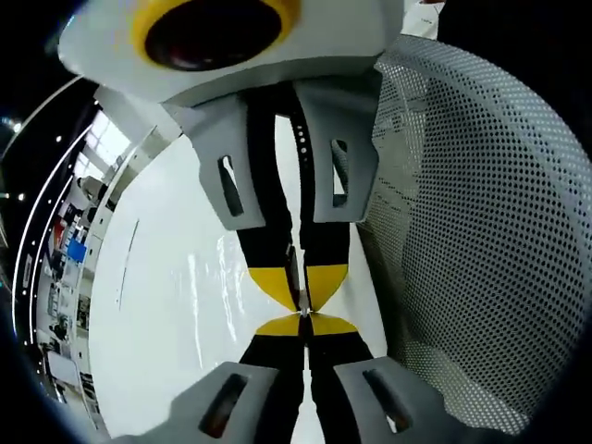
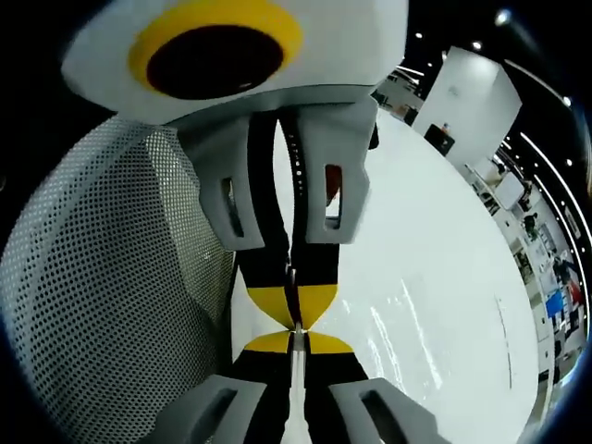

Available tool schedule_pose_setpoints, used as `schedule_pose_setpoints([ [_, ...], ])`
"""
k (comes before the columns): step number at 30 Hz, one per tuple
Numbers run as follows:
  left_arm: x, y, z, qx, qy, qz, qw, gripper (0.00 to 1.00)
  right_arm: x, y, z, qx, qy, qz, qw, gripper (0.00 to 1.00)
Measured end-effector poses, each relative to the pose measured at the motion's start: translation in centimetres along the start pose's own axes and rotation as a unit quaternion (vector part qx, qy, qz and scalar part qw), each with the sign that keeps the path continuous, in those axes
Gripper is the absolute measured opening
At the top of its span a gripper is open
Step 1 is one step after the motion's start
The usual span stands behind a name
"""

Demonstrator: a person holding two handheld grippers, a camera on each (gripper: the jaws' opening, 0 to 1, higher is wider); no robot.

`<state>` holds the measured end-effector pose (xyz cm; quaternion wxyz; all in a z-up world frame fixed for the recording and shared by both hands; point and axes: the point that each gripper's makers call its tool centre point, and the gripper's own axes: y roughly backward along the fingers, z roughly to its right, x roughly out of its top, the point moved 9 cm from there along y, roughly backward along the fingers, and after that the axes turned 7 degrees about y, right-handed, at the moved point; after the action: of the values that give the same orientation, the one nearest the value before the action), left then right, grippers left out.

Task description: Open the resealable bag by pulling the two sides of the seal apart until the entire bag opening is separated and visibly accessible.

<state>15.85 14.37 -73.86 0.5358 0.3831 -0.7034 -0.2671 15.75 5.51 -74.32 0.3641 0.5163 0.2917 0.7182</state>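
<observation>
Both the left hand-held gripper [image 1: 303, 326] and right hand-held gripper [image 2: 298, 340] meet tip to tip, each closed on the clear bag's [image 1: 199, 277] seal above the worktop [image 2: 444, 277]; judged step: grip taken, so next draw them apart evenly.

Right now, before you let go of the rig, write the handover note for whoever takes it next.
Left tongs: shut, tips meeting the right ones.
Right tongs: shut, tip to tip with the left, over the white table and beside a perforated white panel.
Bag: a thin pale strip sits between the right tongs, probably the seal edge; it is too clear to be sure.
Done: both sides seemingly pinched.
Left: pull the sides apart until the whole mouth is open; no opening visible yet.
</observation>
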Motion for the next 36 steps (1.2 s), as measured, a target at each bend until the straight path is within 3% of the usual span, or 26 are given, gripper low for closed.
schedule_pose_setpoints([
  [36,-0.9,0.8,-0.4,0.008,0.038,-0.003,0.9992,0.00,-1.8,0.4,0.2,-0.005,-0.035,-0.019,0.9992,0.00],
])
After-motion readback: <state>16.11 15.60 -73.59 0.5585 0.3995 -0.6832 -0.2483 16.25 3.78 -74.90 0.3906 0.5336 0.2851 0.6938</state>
